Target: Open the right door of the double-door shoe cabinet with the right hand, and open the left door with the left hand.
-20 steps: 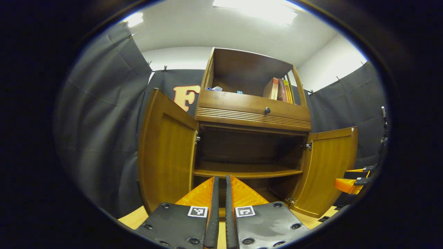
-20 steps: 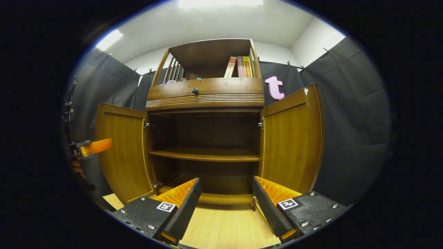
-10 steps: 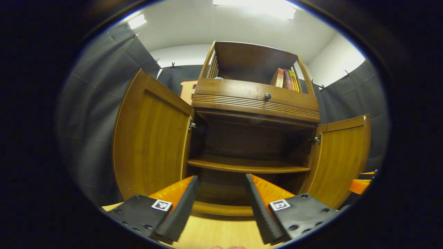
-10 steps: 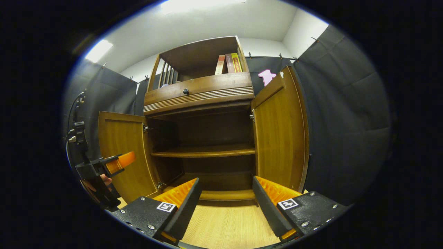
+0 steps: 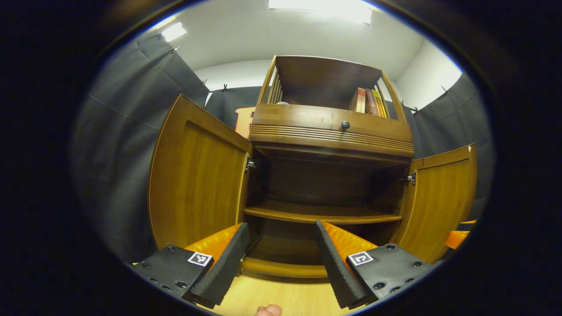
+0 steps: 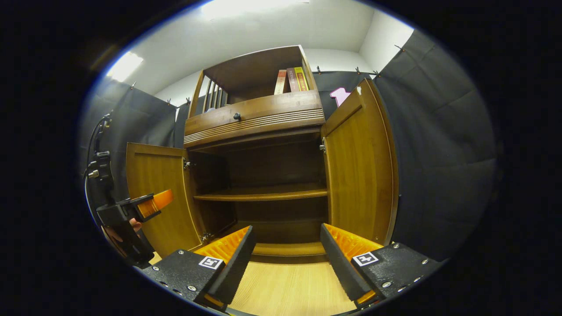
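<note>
A brown wooden shoe cabinet [image 5: 329,131] stands ahead with both lower doors swung wide. In the left gripper view the left door [image 5: 197,175] hangs open on the left and the right door [image 5: 439,197] on the right. The right gripper view shows the left door [image 6: 158,193] and the right door [image 6: 358,162] likewise open. My left gripper [image 5: 281,245] is open and holds nothing, a little way in front of the cabinet. My right gripper [image 6: 285,250] is open too, empty, facing the lower shelf [image 6: 263,195]. The left gripper [image 6: 145,208] also appears far left in the right gripper view.
A drawer with a dark knob [image 5: 345,125] sits above the doors. Several books [image 6: 292,81] stand on the top shelf. Black cloth walls close in on both sides. Light wooden floor [image 6: 285,289] lies before the cabinet. A fingertip [image 5: 268,310] pokes in at the bottom edge.
My left gripper was shut a second ago and has opened; it has also drawn slightly back from the left door. The right gripper stayed open and turned a little to the left.
</note>
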A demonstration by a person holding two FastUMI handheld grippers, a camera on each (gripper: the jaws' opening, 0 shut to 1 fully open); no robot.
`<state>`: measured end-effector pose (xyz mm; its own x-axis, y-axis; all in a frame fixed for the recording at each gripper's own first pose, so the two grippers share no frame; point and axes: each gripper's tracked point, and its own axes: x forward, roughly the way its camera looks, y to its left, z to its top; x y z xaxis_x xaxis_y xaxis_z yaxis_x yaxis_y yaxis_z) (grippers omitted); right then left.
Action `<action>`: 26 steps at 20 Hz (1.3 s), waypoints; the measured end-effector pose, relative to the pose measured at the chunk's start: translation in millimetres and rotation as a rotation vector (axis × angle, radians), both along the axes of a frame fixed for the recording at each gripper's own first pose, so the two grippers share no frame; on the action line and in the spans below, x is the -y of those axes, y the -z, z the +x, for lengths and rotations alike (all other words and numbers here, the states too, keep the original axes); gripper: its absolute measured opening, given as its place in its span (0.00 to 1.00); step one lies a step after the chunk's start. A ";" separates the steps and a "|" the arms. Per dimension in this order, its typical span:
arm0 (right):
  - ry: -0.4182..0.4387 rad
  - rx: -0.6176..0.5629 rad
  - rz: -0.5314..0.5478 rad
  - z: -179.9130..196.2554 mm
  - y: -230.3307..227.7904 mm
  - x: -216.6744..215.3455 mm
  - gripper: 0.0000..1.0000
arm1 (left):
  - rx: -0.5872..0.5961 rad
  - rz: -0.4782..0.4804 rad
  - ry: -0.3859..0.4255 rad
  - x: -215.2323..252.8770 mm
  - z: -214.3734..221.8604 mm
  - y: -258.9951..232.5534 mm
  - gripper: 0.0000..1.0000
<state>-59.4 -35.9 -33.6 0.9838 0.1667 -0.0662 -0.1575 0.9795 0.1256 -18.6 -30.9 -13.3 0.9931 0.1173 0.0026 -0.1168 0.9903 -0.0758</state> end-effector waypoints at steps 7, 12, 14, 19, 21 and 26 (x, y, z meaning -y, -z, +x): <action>-0.013 0.018 -0.075 -2.8 0.8 -4.3 0.92 | 0.007 -0.017 -0.013 -2.0 1.4 2.2 0.97; 0.006 0.008 -0.079 4.5 0.8 -2.4 0.92 | -0.029 -0.010 -0.033 2.3 6.9 12.6 0.94; 0.026 -0.003 -0.073 7.4 2.9 2.2 0.92 | -0.030 0.010 -0.021 5.5 12.3 13.4 0.99; 0.041 0.000 -0.076 14.5 1.0 2.3 0.92 | -0.036 0.043 0.018 11.2 29.4 12.2 0.96; 0.029 0.005 -0.074 17.0 -0.2 -4.1 0.92 | -0.011 0.057 0.014 10.4 36.3 4.6 0.95; 0.019 -0.007 -0.082 23.0 6.1 -14.4 0.92 | -0.013 0.099 0.051 29.5 44.7 3.2 0.95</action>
<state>-36.4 -21.6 -39.8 0.9862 0.1413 -0.0857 -0.1378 0.9894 0.0459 26.1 -60.3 -16.5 0.9978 0.0669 -0.0012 -0.0669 0.9975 0.0236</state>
